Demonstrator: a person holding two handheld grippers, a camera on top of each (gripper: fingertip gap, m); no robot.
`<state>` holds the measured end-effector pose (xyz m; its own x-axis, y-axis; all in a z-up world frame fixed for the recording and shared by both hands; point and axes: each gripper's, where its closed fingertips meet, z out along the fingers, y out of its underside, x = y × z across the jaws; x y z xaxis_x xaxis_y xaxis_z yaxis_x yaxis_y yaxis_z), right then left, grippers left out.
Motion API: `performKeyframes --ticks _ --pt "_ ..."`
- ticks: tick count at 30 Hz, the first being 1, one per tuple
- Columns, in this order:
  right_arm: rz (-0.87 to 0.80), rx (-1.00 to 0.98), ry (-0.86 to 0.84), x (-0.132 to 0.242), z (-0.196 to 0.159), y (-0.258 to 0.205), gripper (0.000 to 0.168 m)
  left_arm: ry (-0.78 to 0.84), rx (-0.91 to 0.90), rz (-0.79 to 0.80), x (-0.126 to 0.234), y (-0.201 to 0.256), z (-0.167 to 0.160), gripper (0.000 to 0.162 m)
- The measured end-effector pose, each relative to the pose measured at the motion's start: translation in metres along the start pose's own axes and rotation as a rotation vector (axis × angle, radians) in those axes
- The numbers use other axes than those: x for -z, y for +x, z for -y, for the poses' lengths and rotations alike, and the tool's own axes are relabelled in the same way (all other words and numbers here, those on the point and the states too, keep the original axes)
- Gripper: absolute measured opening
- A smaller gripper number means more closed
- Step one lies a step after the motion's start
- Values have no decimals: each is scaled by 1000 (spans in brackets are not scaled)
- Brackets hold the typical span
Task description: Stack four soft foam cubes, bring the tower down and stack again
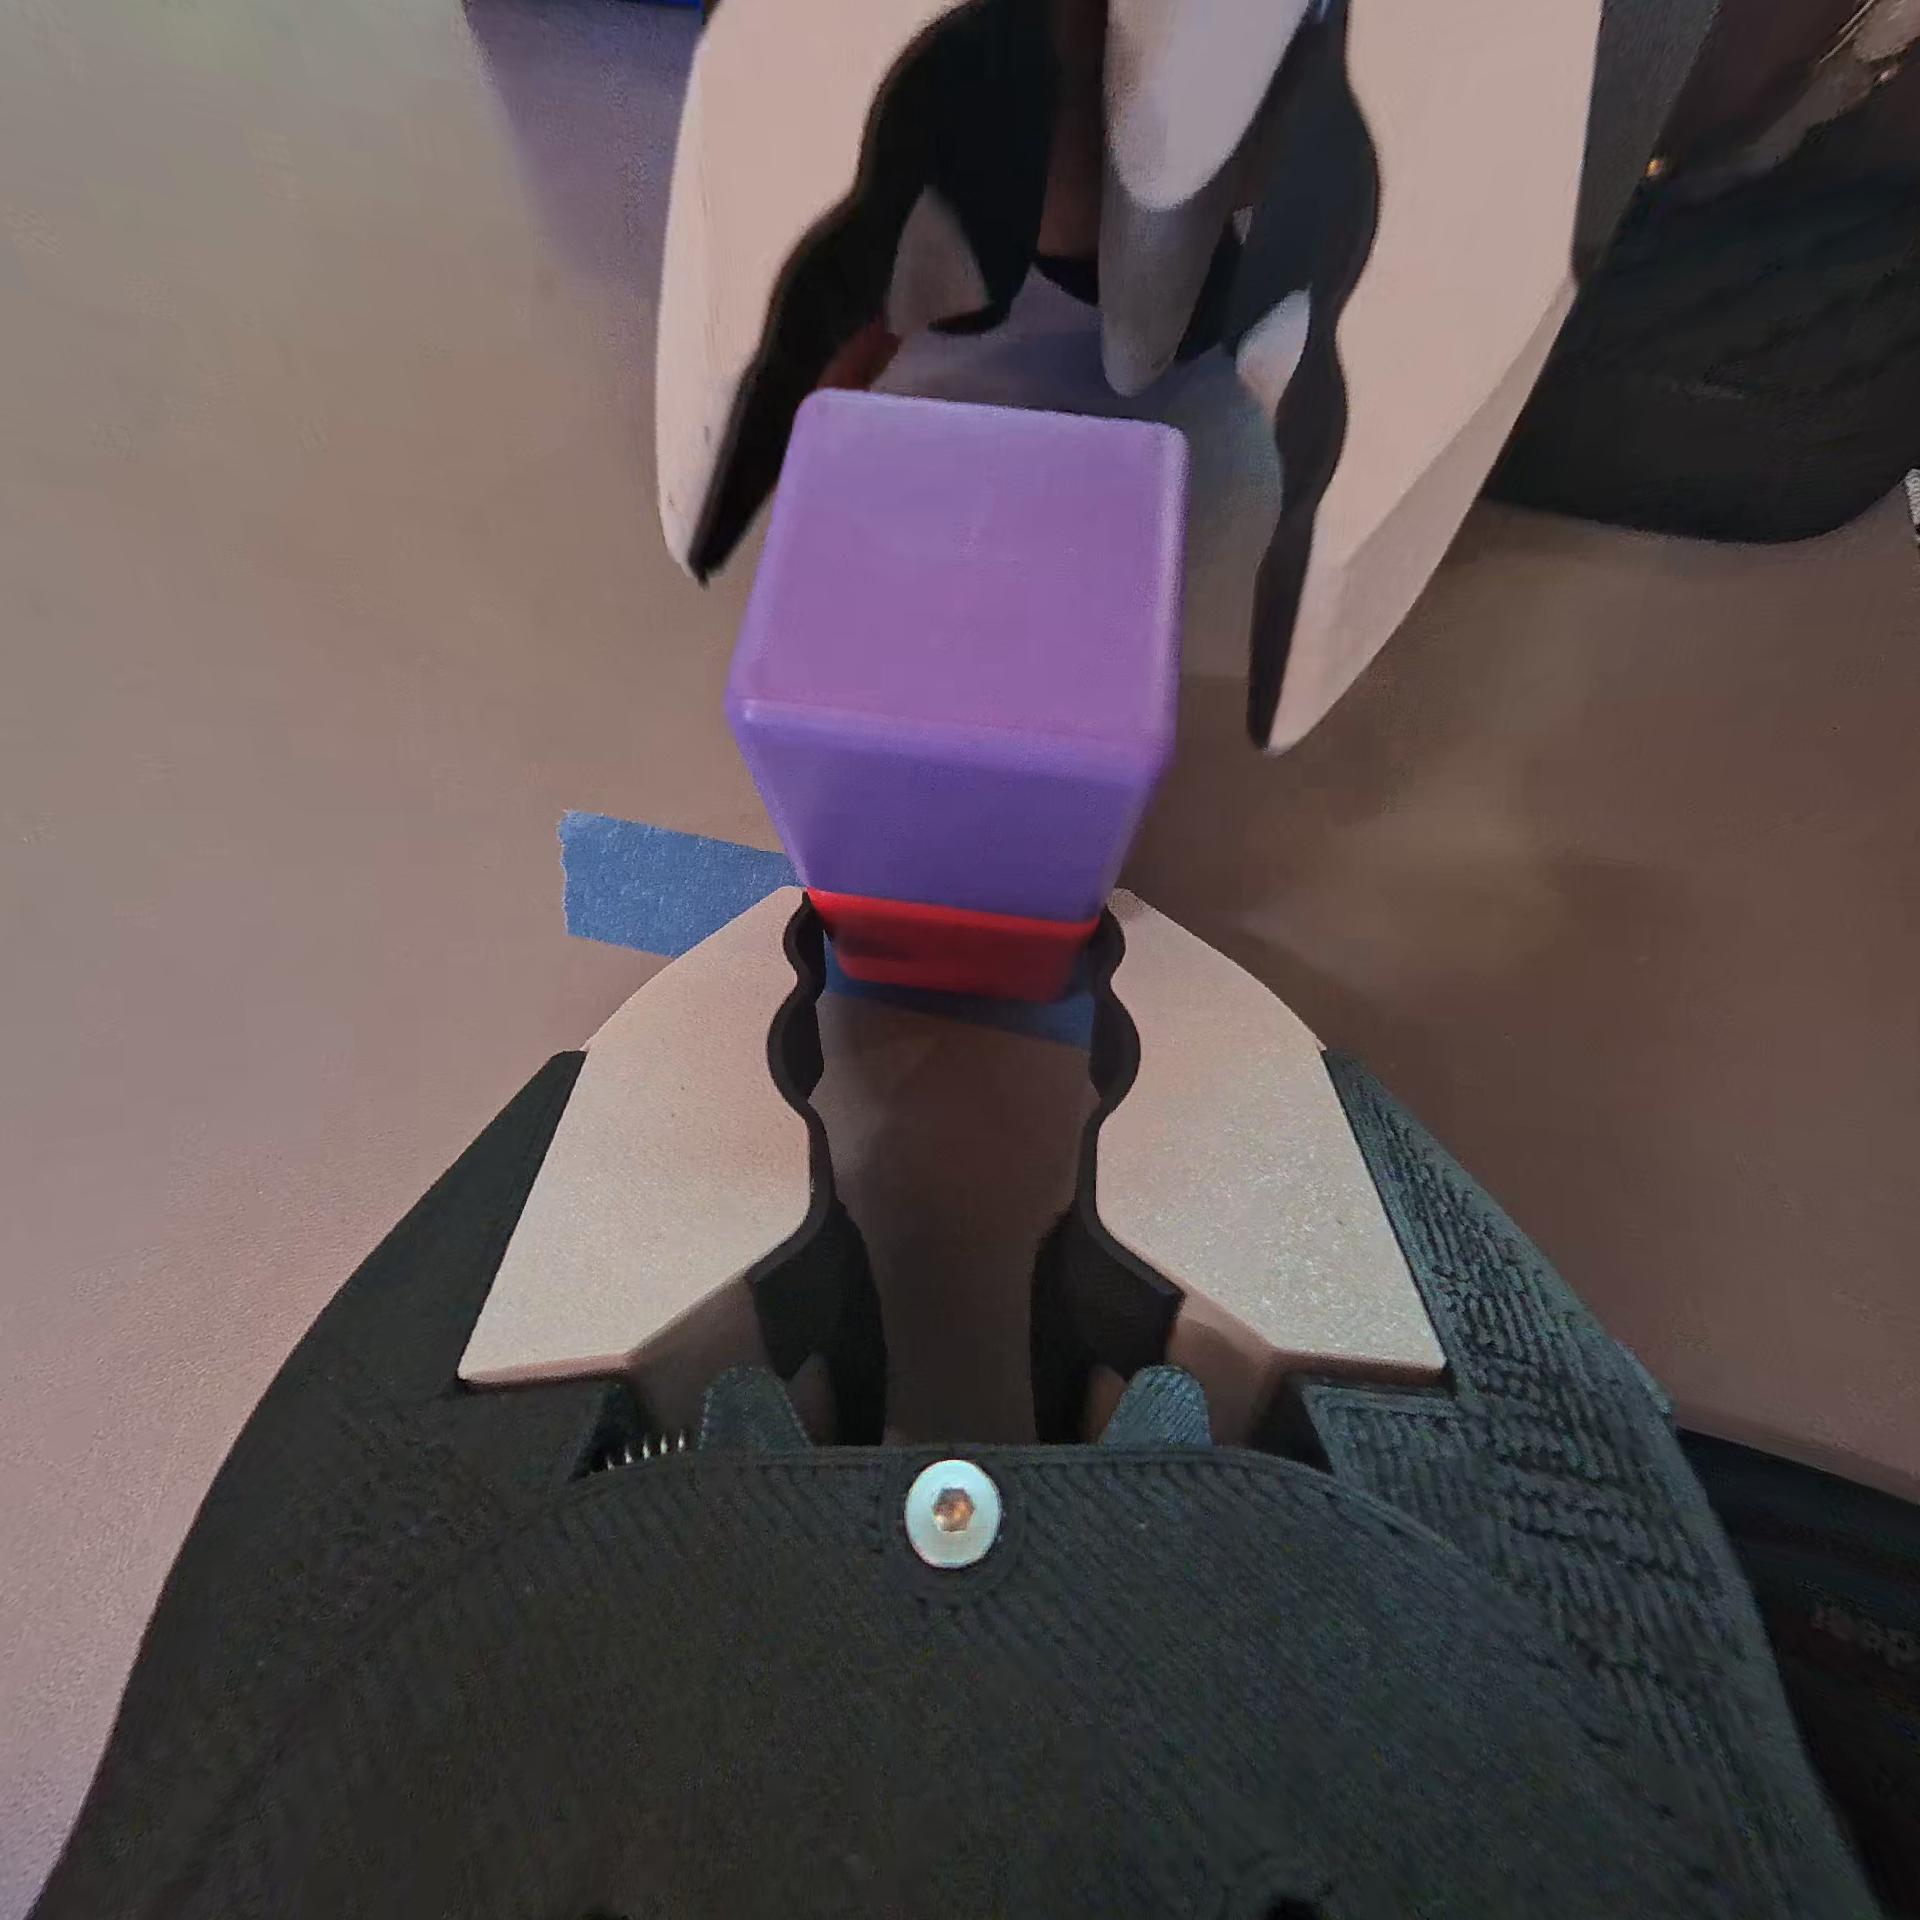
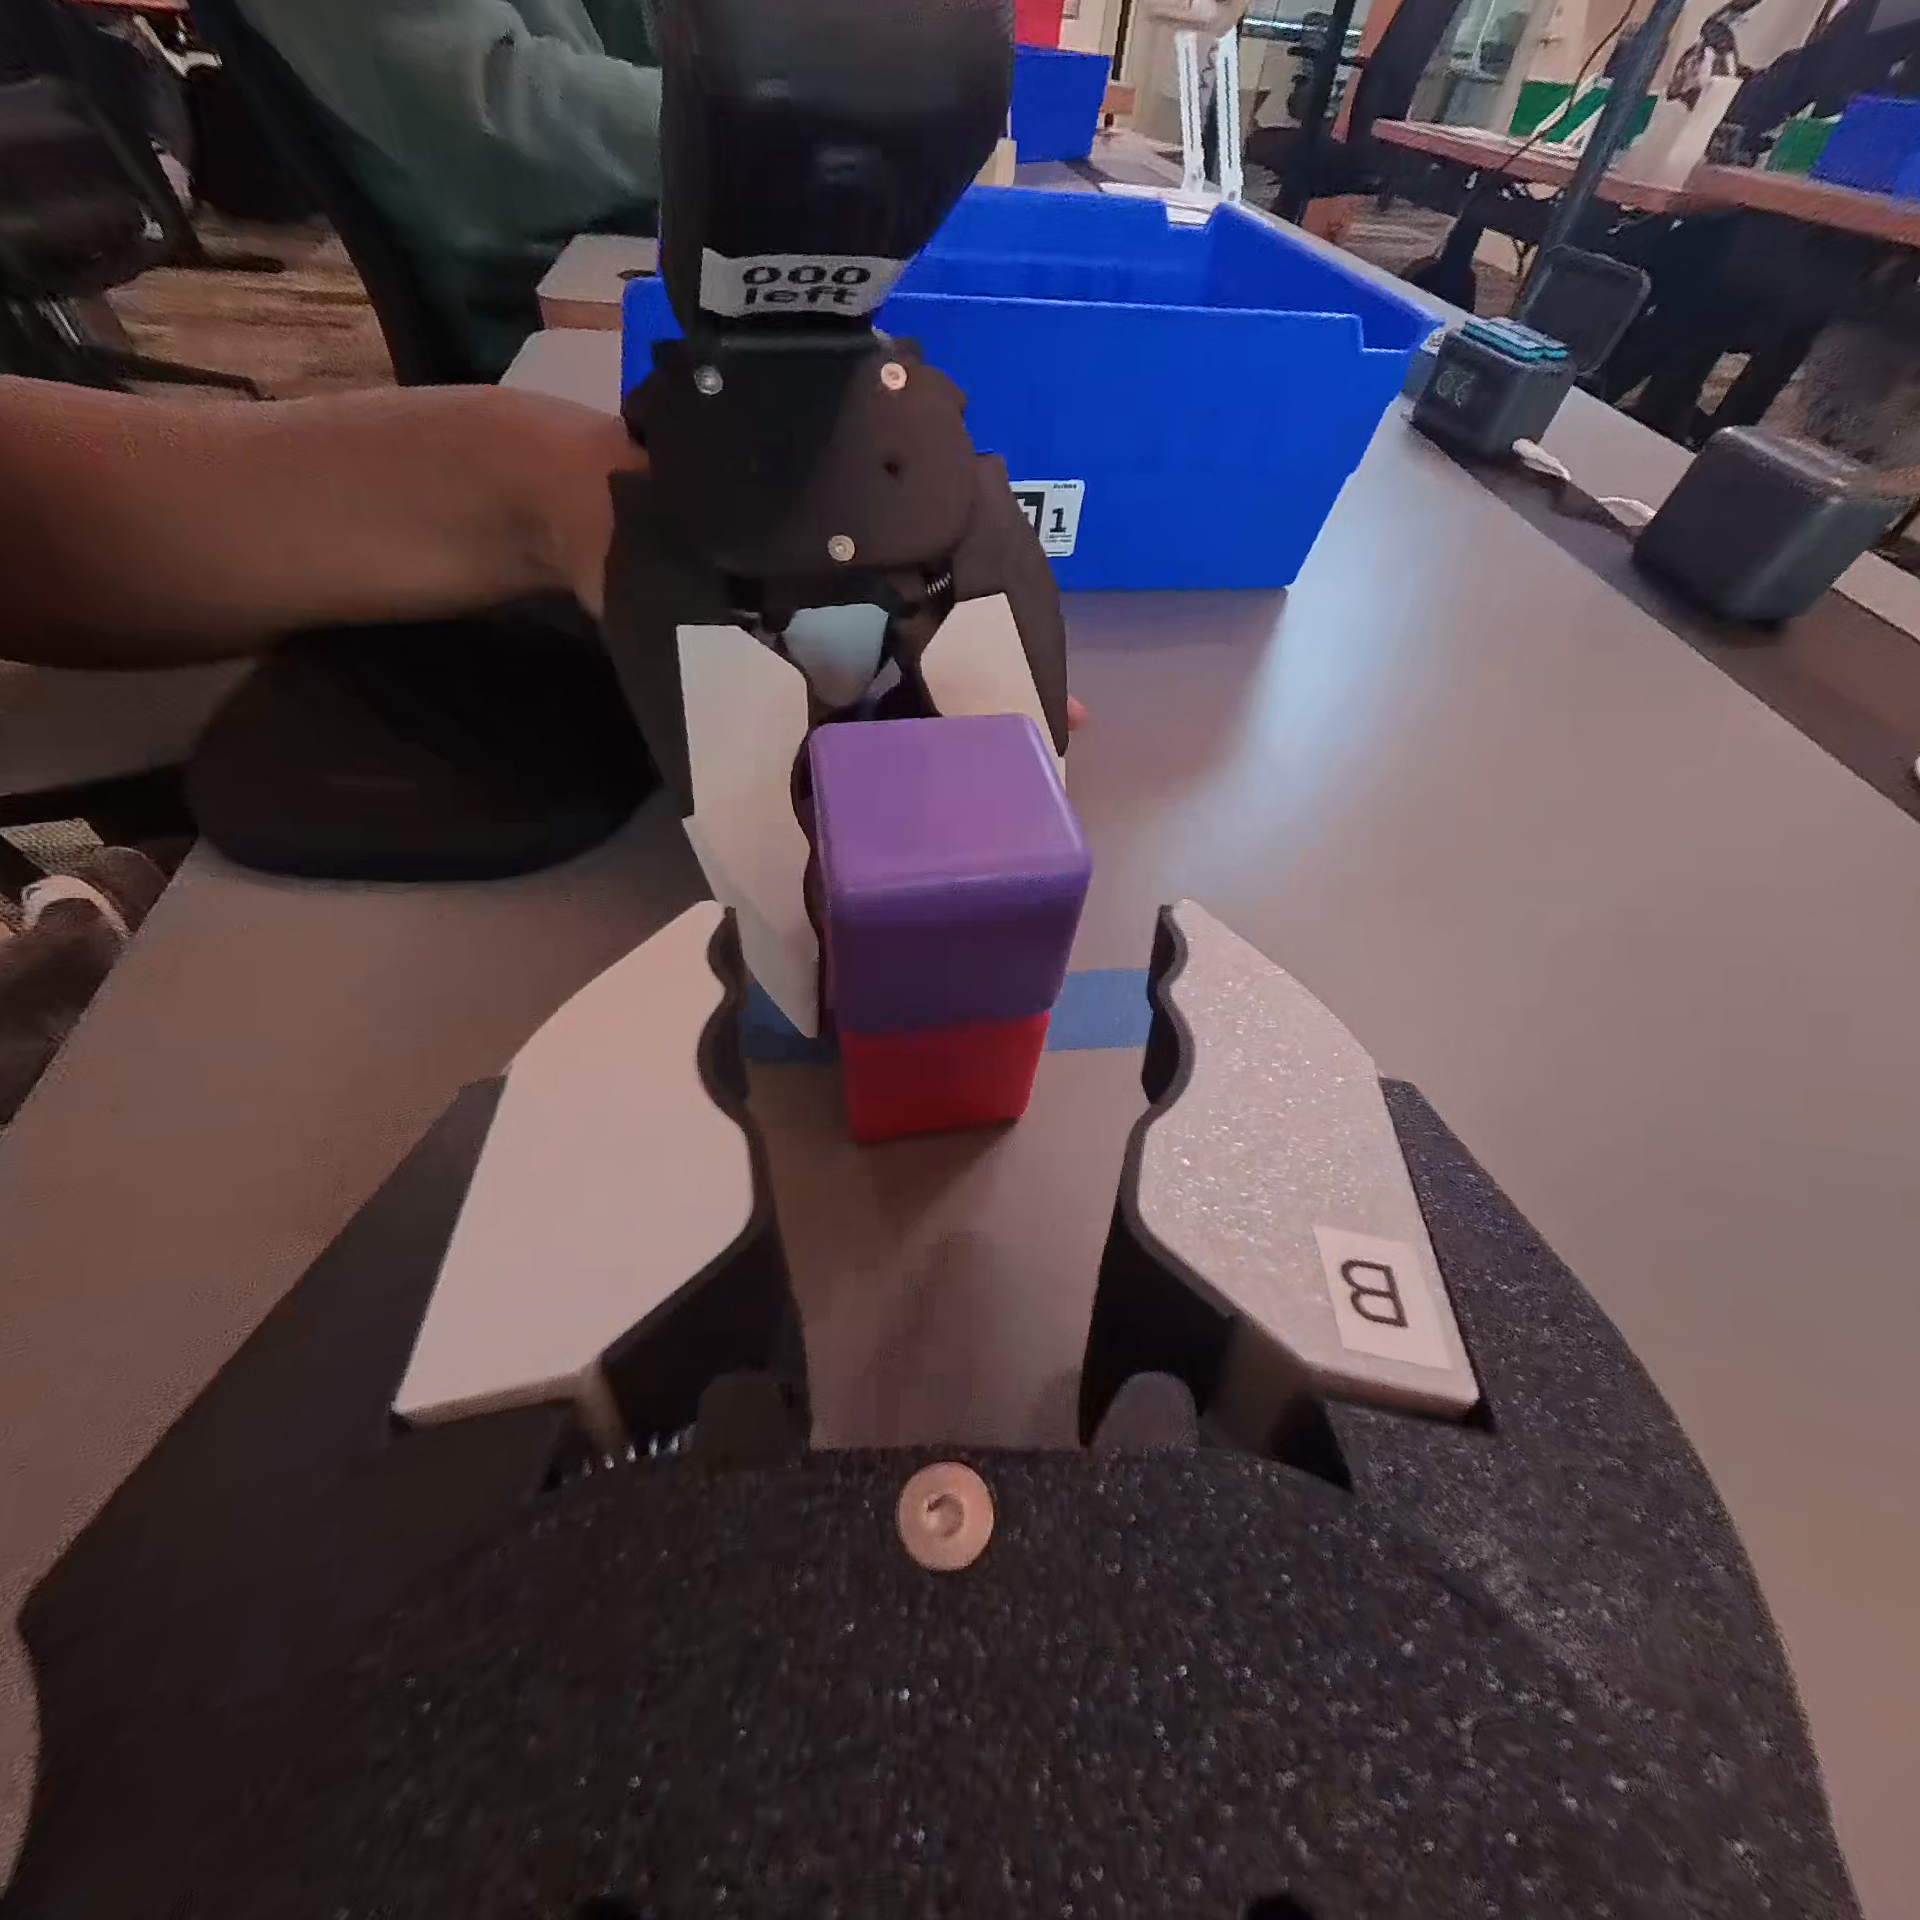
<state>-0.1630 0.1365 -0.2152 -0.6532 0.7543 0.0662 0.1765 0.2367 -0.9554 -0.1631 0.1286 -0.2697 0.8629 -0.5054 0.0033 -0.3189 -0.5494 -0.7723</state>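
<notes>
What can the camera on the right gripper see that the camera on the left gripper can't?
Only the right wrist view shows the blue bin, the person's arm, dark boxes at the table's edge, and the room behind.

Only the left wrist view shows the left gripper from behind, its tips beside the red cube, and the open right gripper from the front.

Both show the purple cube stacked on the red cube, the blue tape underneath, and the table.

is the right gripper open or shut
Open: in its own wrist view the right gripper has its jaws spread wider than the purple cube, touching nothing.
</notes>
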Motion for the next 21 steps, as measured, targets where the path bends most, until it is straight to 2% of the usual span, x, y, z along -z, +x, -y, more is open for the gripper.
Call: performKeyframes --ticks 2,3,7,9,10,12,15,16,18,19,21 --pt "24 -26 5 -7 1 -2 63 0 -4 -2 0 0 0 49" --pt "20 -37 11 -9 2 -1 51 -1 -6 0 1 0 -1 49" --pt "50 -35 6 -10 1 -5 49 14 -46 29 10 6 3 51" --pt "52 -29 6 -10 1 -7 49 63 -80 72 27 16 18 70" --pt "50 -30 6 -10 1 -7 49 110 -87 93 38 23 30 81" --pt "48 -30 6 -10 1 -7 49 200 -96 140 71 40 56 94" --pt "47 -31 6 -10 1 -7 49 220 -102 374 144 37 69 97" --pt "47 -31 6 -10 1 -7 49 197 -69 509 176 23 62 95" --pt "44 -30 6 -10 1 -7 49 109 58 797 249 -11 27 82" --pt "42 -30 6 -10 1 -7 49 12 119 860 276 -22 -1 79" --pt "40 -24 5 -9 1 -8 49 -249 206 776 301 -29 -65 79"
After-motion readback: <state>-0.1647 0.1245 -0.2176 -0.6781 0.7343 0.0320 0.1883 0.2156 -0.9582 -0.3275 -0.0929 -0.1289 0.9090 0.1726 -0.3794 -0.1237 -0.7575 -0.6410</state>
